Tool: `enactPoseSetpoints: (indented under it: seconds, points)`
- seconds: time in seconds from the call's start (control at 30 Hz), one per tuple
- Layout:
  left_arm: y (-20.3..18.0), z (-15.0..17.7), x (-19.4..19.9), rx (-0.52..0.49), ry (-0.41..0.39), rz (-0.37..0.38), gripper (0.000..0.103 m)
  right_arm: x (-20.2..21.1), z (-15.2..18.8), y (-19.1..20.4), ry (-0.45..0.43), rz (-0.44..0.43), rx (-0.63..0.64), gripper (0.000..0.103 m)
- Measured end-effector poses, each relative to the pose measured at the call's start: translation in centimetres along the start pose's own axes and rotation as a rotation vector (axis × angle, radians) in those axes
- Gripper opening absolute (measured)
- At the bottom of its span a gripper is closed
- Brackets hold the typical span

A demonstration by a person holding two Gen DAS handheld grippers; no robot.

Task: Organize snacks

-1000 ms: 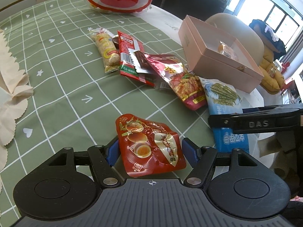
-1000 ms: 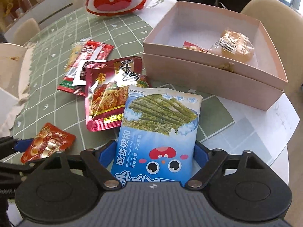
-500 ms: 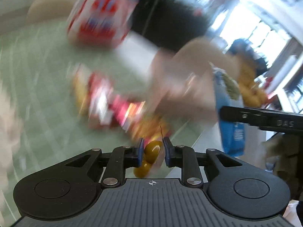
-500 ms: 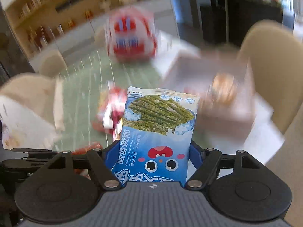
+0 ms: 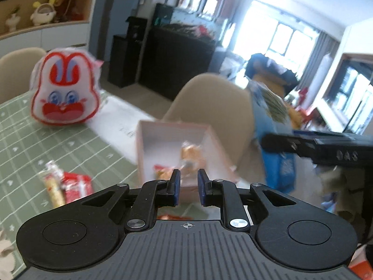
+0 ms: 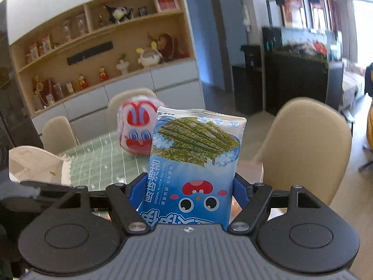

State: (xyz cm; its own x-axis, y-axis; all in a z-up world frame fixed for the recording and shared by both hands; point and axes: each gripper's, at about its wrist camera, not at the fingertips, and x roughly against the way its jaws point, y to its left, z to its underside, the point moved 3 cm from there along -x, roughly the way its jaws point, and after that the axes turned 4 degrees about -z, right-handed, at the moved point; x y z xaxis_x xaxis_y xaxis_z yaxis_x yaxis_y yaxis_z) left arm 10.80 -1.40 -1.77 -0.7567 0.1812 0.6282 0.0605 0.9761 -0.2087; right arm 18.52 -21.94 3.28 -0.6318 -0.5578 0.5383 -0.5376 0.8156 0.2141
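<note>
Since a second ago both grippers have risen off the table: the left gripper (image 5: 188, 187), which was then straddling a red snack pouch on the cloth, is now hanging above the pink box (image 5: 211, 132) with a gap showing between its blue pads (image 5: 175, 185) and nothing visible in that gap. Whether the red pouch went into the box is not clear; blurred packets are lying on the box floor, including a round golden one (image 5: 191, 152). The right gripper (image 6: 190, 194) is carrying the blue seaweed packet (image 6: 194, 163) upright in the air, pinched by its two side edges at the lower part of the bag, and in the left view that packet is hovering past the box's right side. A yellow stick snack (image 5: 53, 185) and a red packet (image 5: 78, 184) are lying together on the green checked tablecloth (image 5: 35, 144), and the rabbit-face bag (image 5: 64, 88) is standing near the table's far edge.
</note>
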Motion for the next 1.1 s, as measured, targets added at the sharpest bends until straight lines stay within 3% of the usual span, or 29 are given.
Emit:
enactPoseSetpoints:
  seconds: [0.23,0.37,0.57,0.67,0.77,0.9,1.1]
  points:
    - [1.7,7.3,-4.5,0.02,0.245,0.058,0.02,-5.4,8.8,-1.6,0.239,0.024,-0.054,0.075]
    - [2.1,9.3,-6.7,0.046,0.264,0.063,0.021,-8.8,12.8,-2.4,0.343,0.093,-0.082,0.076]
    - [3.0,8.8,-8.9,0.131,0.23,0.041,0.022,-10.9,14.7,-2.7,0.375,0.117,-0.086,0.084]
    - [4.3,9.0,-9.6,0.199,0.237,0.029,0.022,-10.3,14.3,-2.9,0.344,0.108,-0.1,0.085]
    - [5.1,9.6,-9.8,0.24,0.257,0.071,0.022,-9.1,13.6,-2.9,0.273,0.12,-0.117,0.086]
    - [5.2,10.4,-10.2,0.225,0.295,0.114,0.022,-9.5,13.1,-1.3,0.265,0.156,-0.002,0.087]
    - [5.2,10.0,-9.4,0.2,0.258,0.066,0.022,-11.9,14.0,-1.0,0.345,0.321,0.056,0.087]
